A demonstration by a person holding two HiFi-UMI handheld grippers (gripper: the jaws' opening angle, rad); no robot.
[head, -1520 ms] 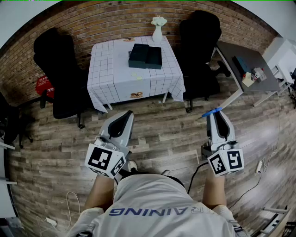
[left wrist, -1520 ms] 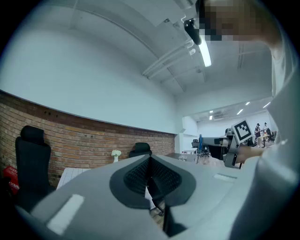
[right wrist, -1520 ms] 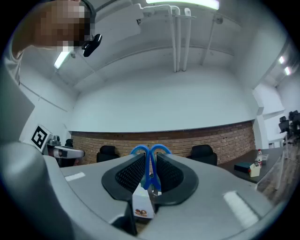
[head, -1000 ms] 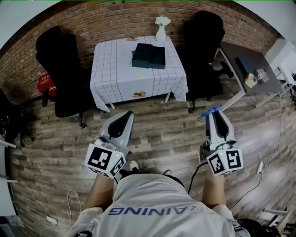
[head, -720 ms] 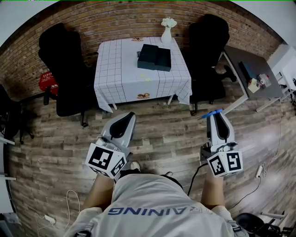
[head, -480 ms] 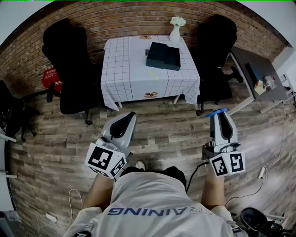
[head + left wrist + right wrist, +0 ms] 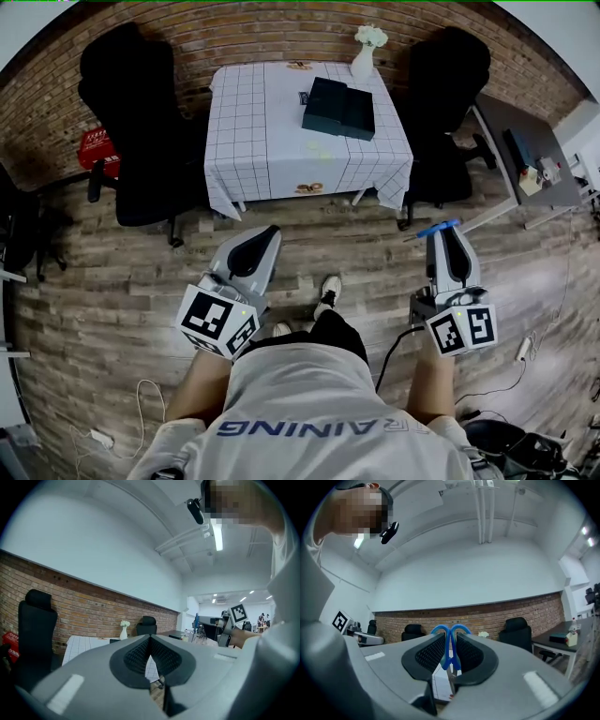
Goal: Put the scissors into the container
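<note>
Firmly clamped in the right gripper (image 7: 450, 635), the scissors (image 7: 446, 649) sit at centre frame, their blue loops poking just past the jaw tips. They look light and stiff, with slick plastic handles, so a hold low on the handles seems soundest. The left gripper (image 7: 150, 638) has its jaws together on nothing. The dark container (image 7: 338, 107) sits on the checked table (image 7: 262, 131), top centre.

The surface (image 7: 258, 122), under a checked cloth (image 7: 281, 173), carries a dark container (image 7: 338, 108) and a white vase (image 7: 364, 62) at its far edge.
</note>
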